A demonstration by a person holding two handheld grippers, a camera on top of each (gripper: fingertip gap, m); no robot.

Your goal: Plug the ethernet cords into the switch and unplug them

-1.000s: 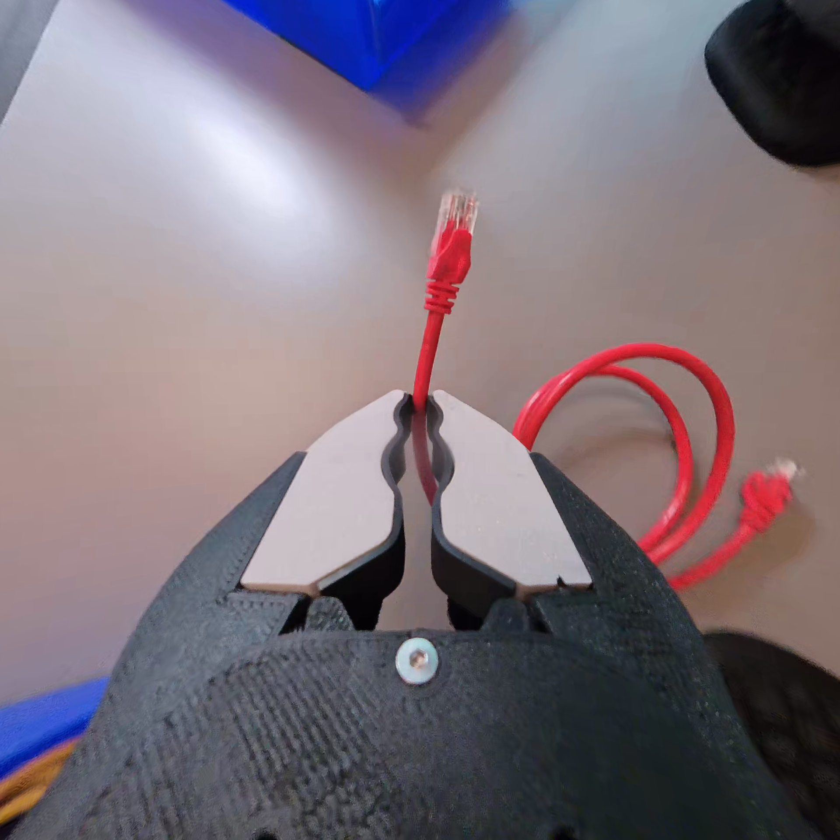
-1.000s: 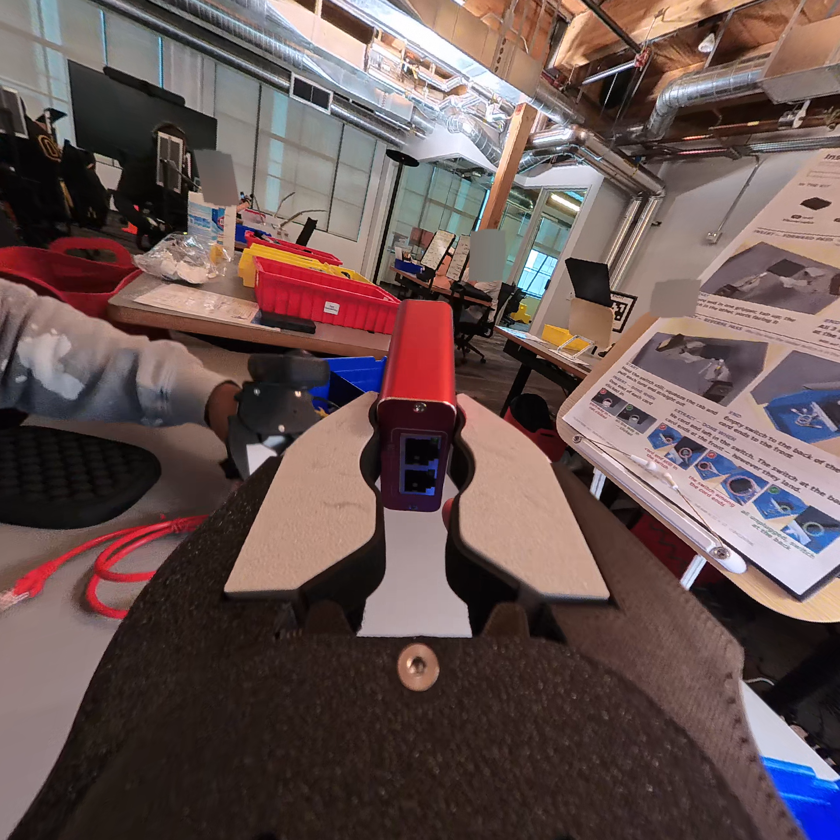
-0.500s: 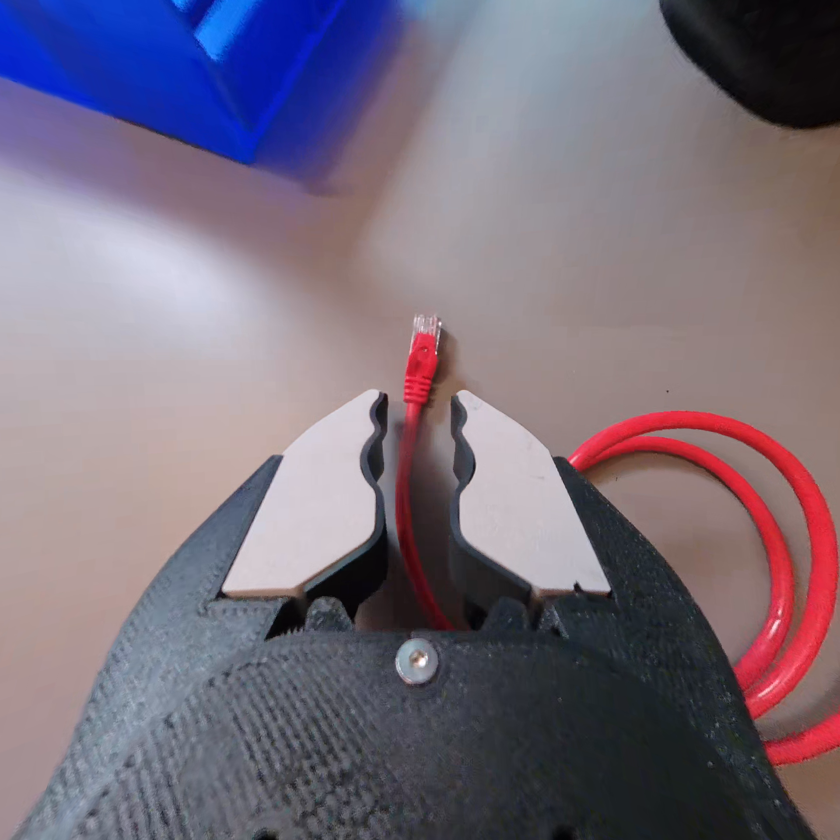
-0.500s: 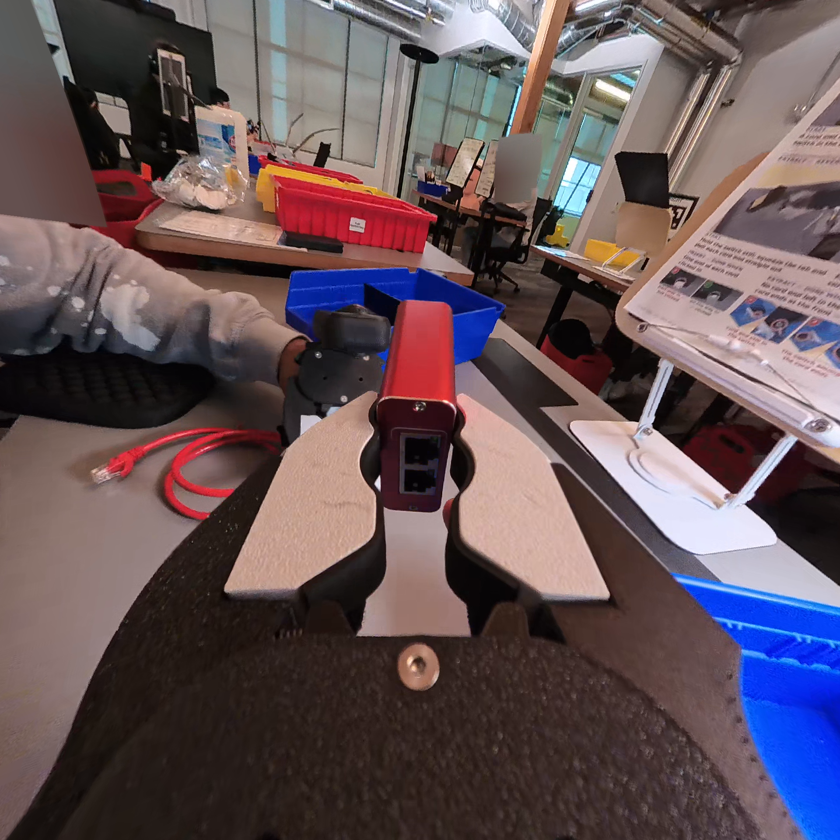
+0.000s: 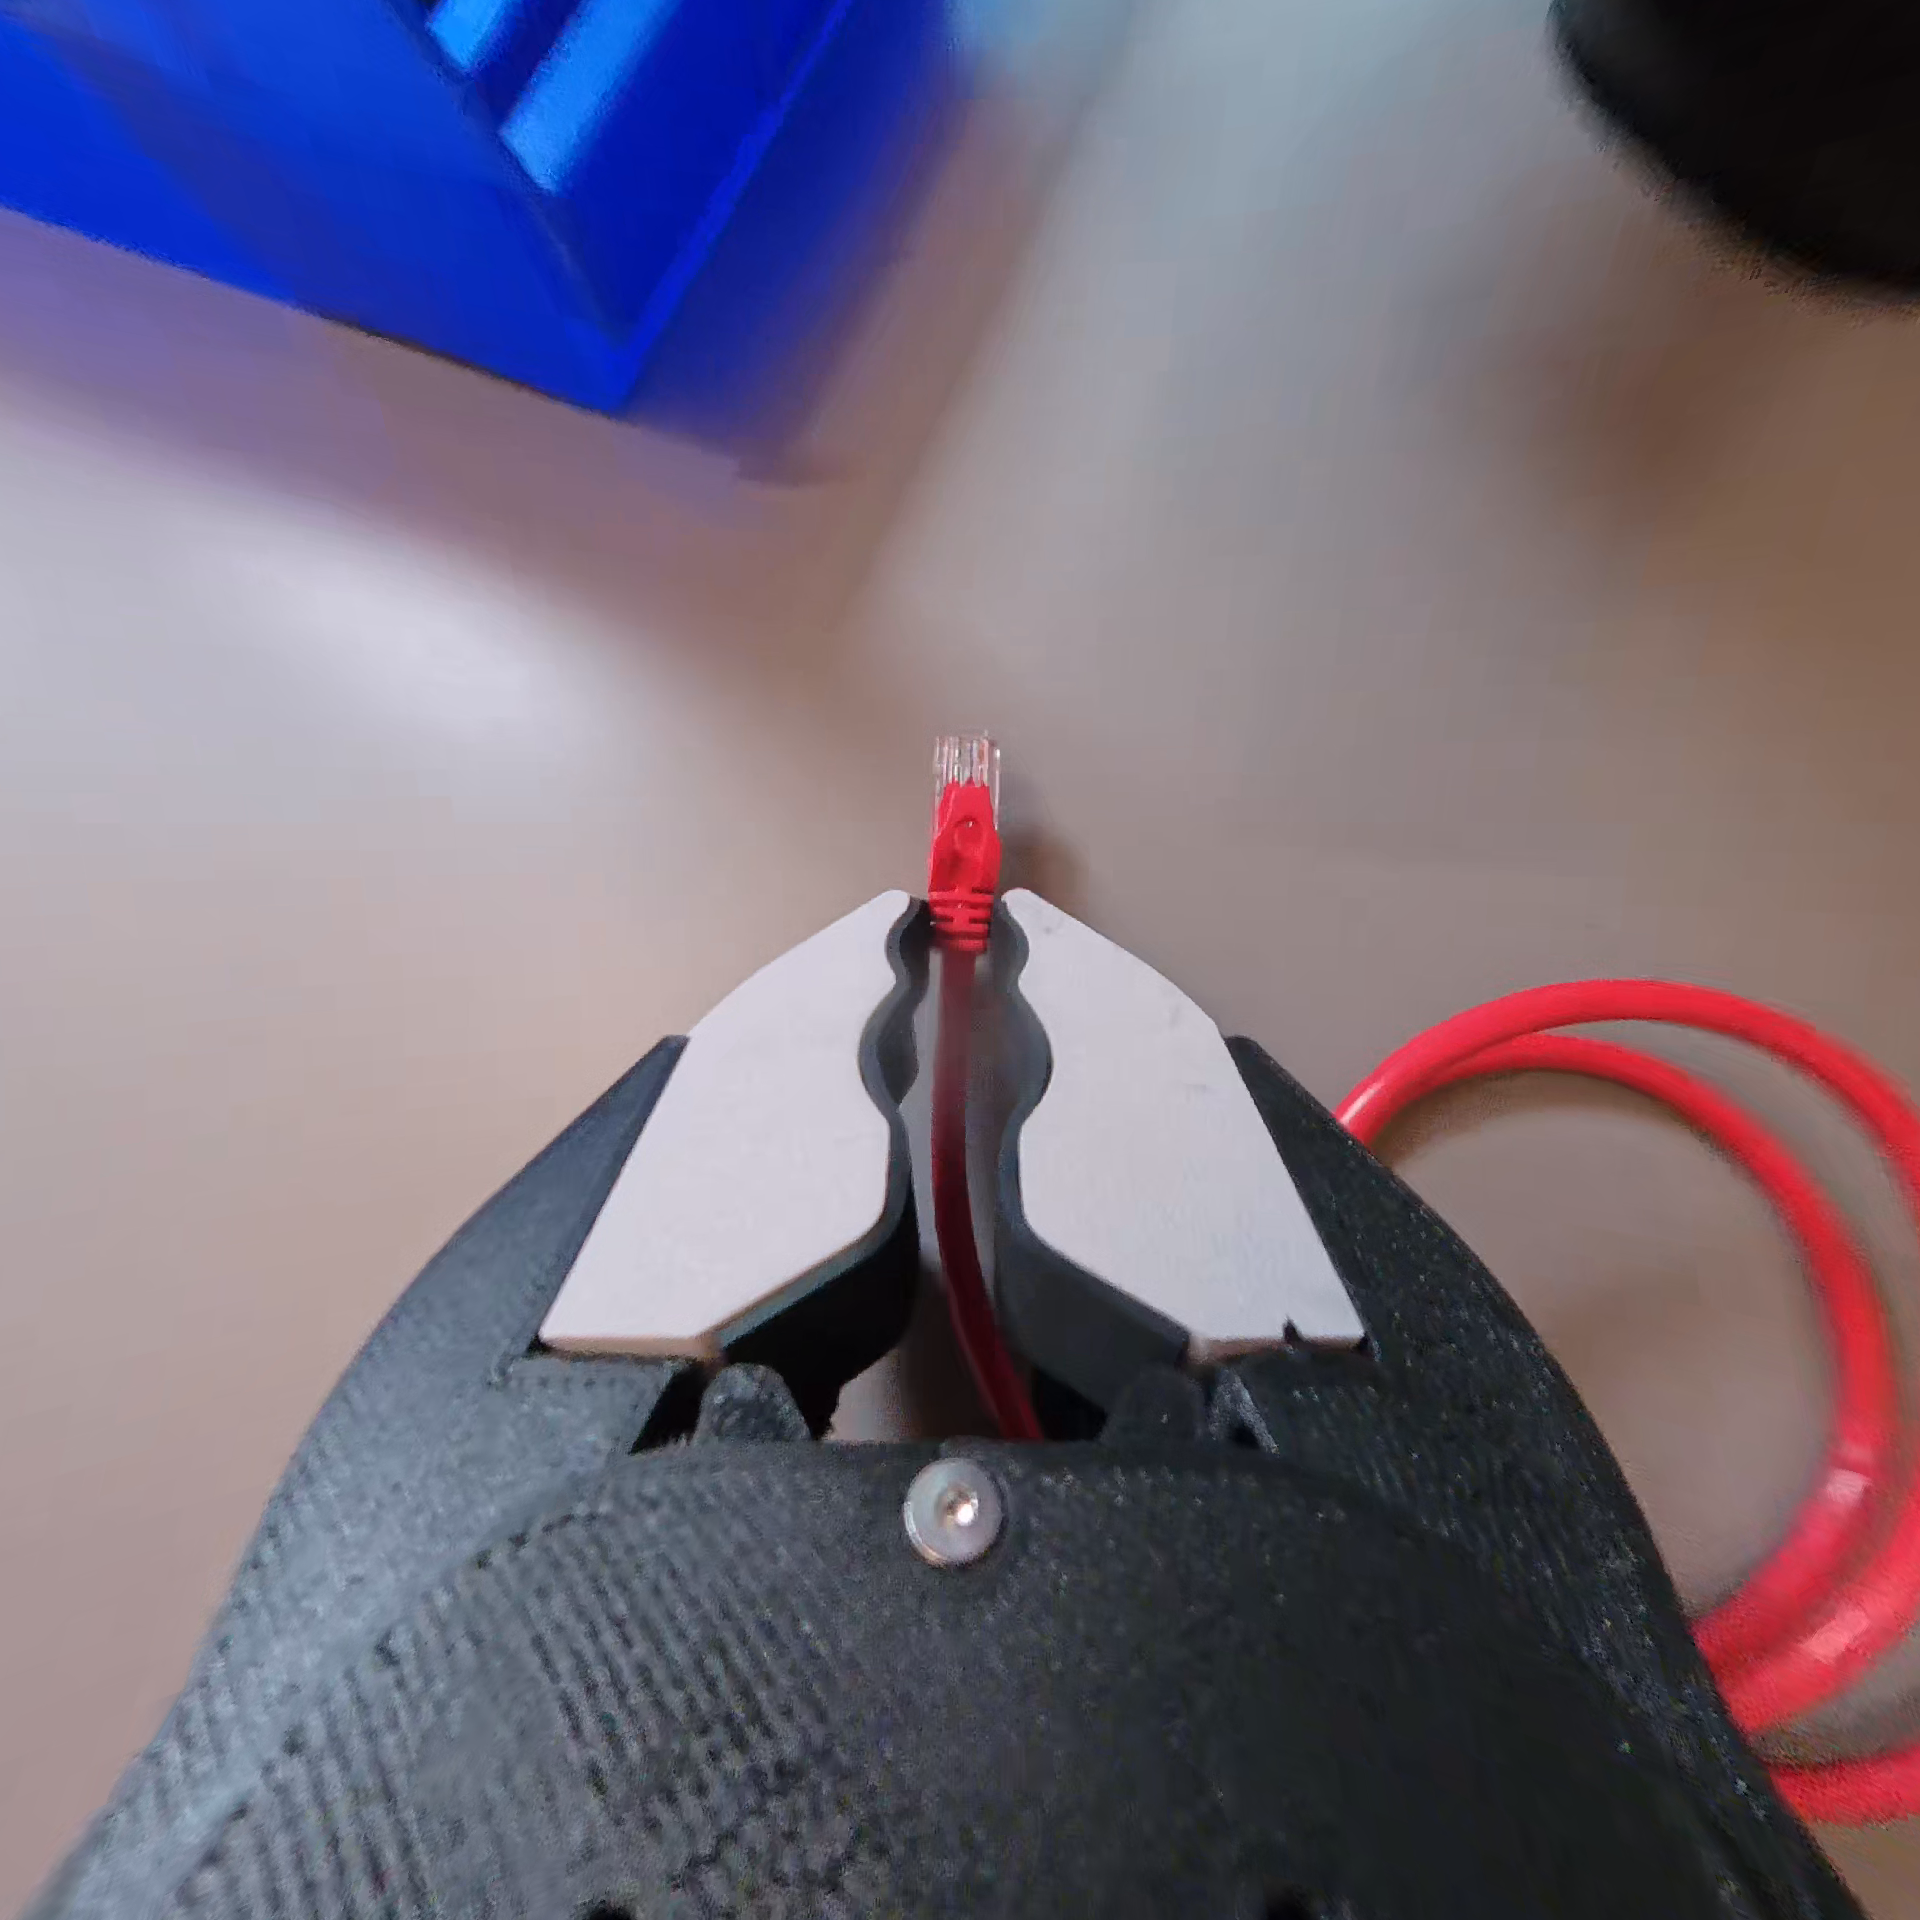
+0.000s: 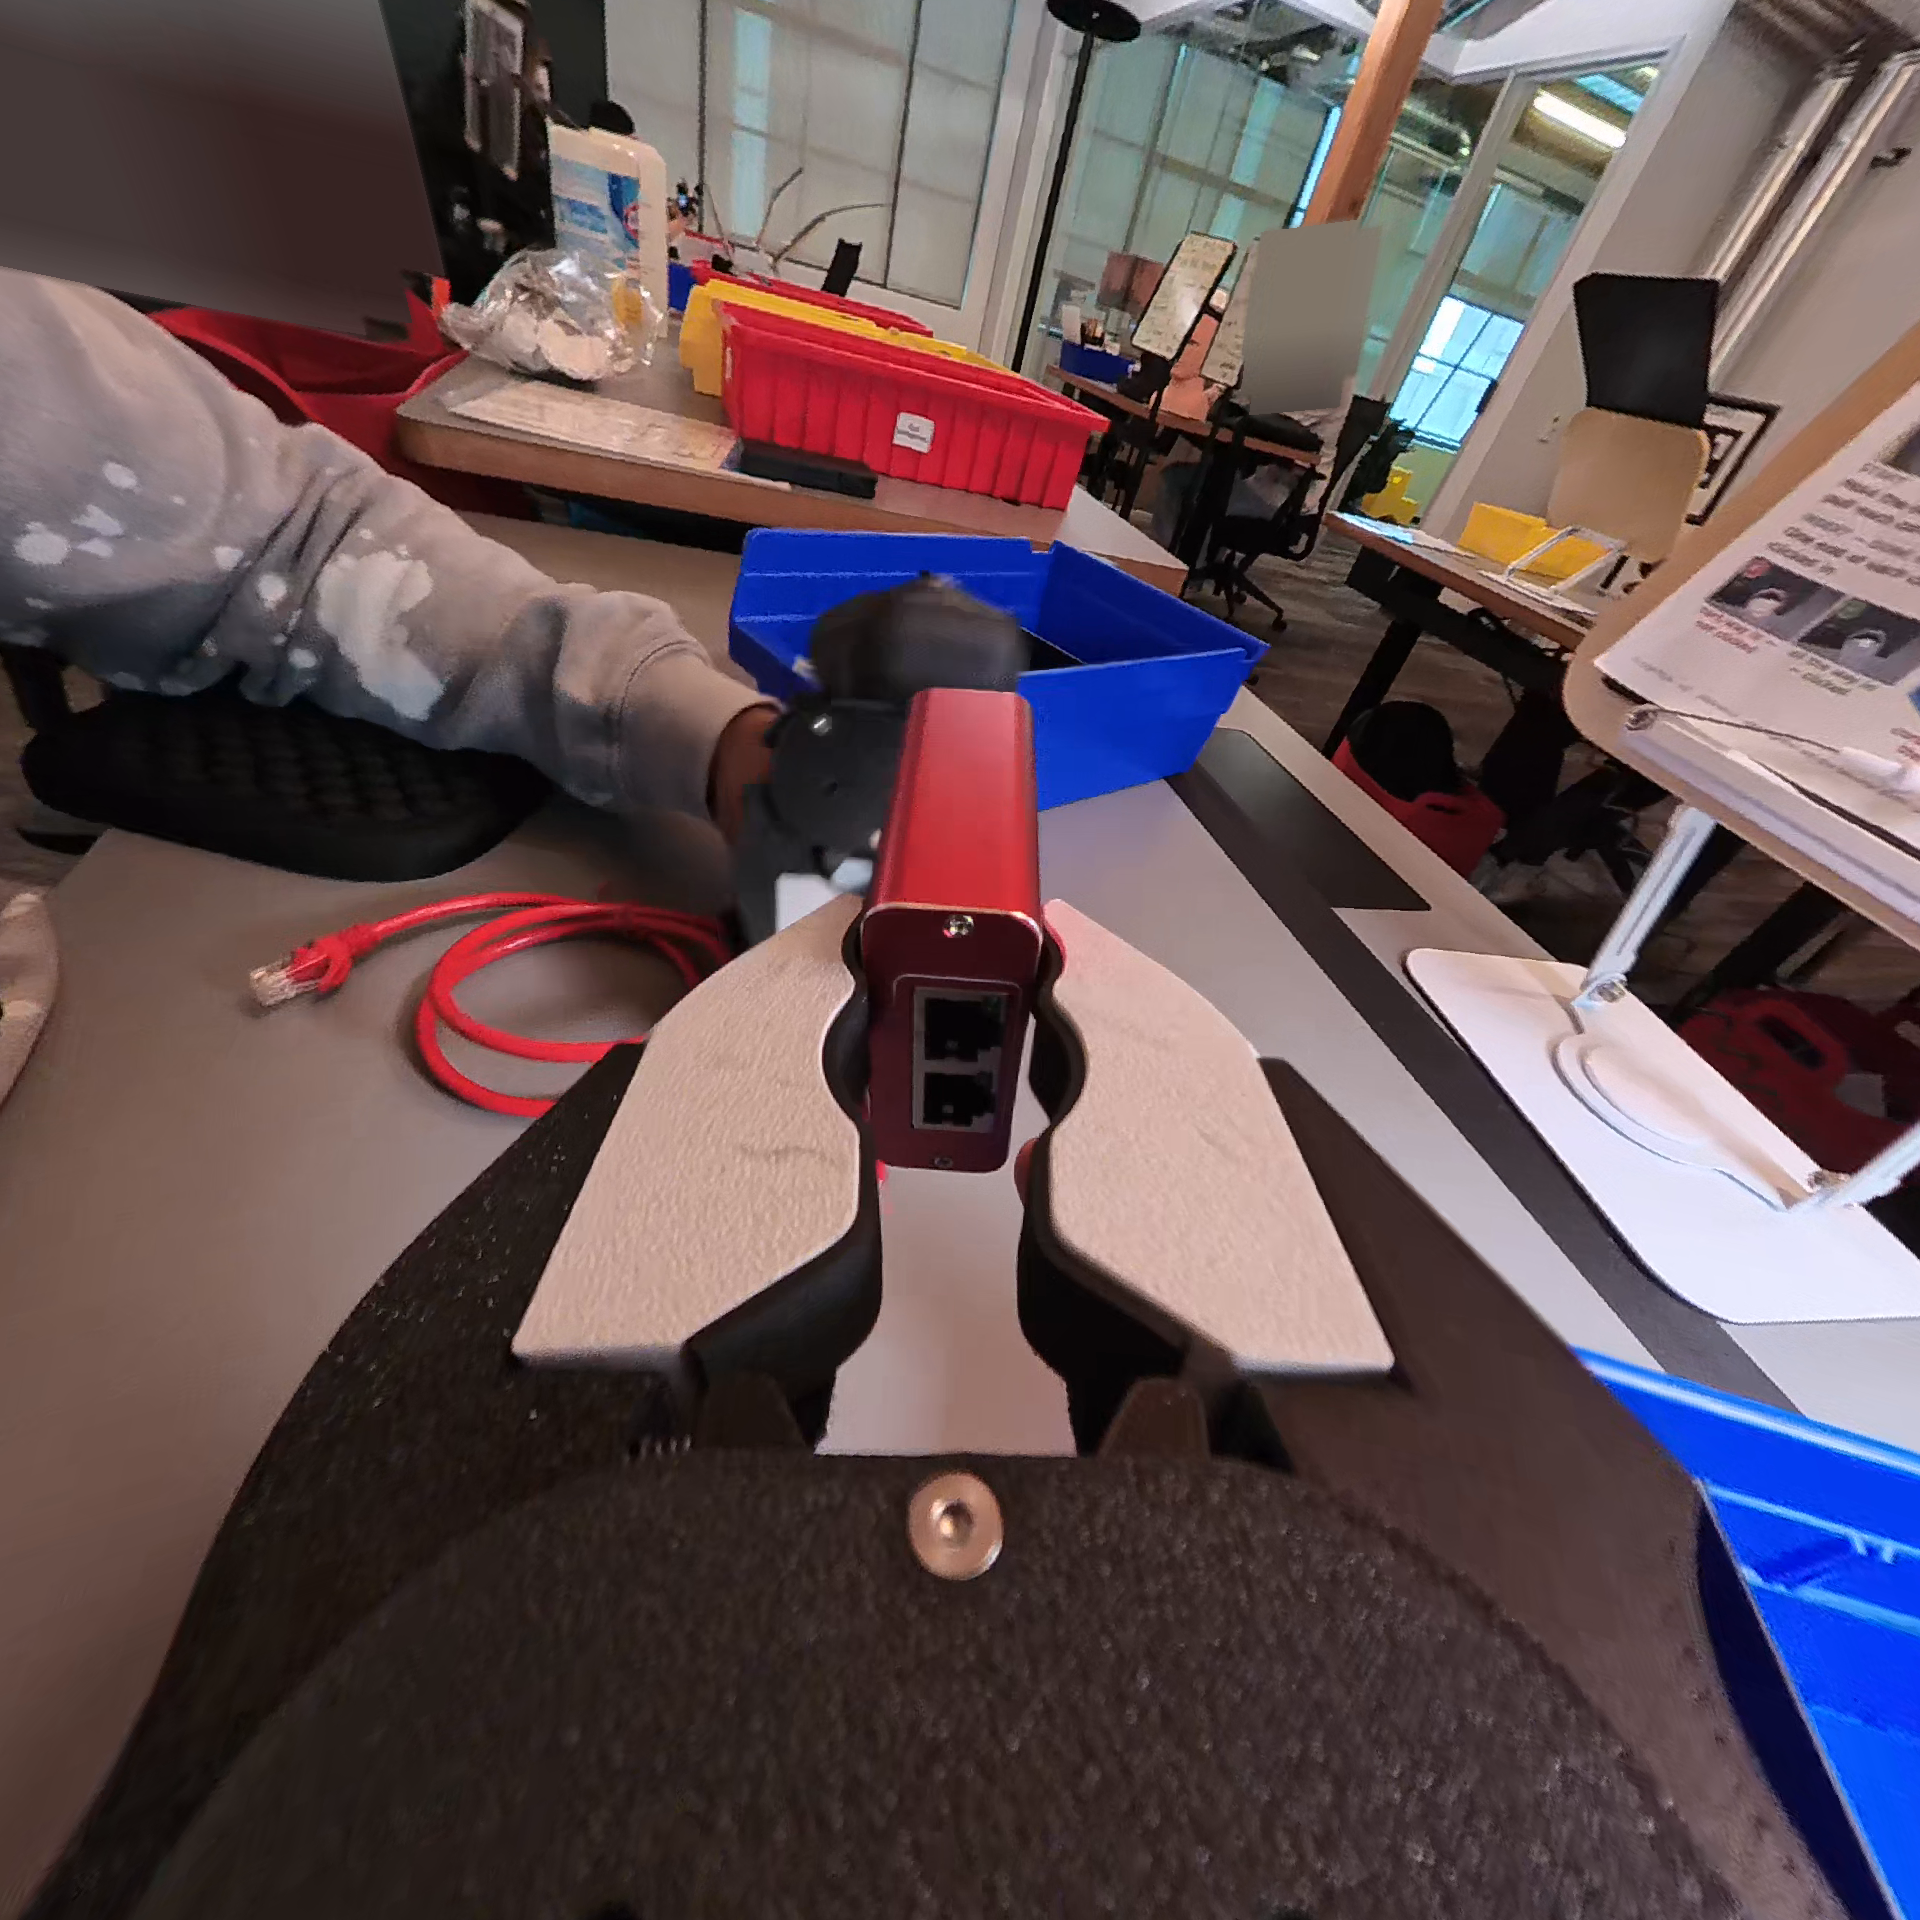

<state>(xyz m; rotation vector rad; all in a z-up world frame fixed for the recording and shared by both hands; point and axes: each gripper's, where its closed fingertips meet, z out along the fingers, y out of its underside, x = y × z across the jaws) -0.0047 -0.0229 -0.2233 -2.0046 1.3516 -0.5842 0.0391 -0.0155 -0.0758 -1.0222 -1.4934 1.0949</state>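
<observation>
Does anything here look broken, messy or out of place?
Nothing stands out. The left gripper pinches the red ethernet cord just behind its plug, the slack coiled loosely on the table. The right gripper holds the red switch, both ports empty.

cord [image 6: 499, 997] left of switch [image 6: 951, 935]

My own housing hid where the cord [image 5: 961, 1195] ran back from the fingers, and its loops left frame at right. A blurred blue bin [image 5: 436, 177] was cut off at top. The switch [image 6: 954, 935] hid my left gripper's [image 6: 831, 831] tips.
</observation>
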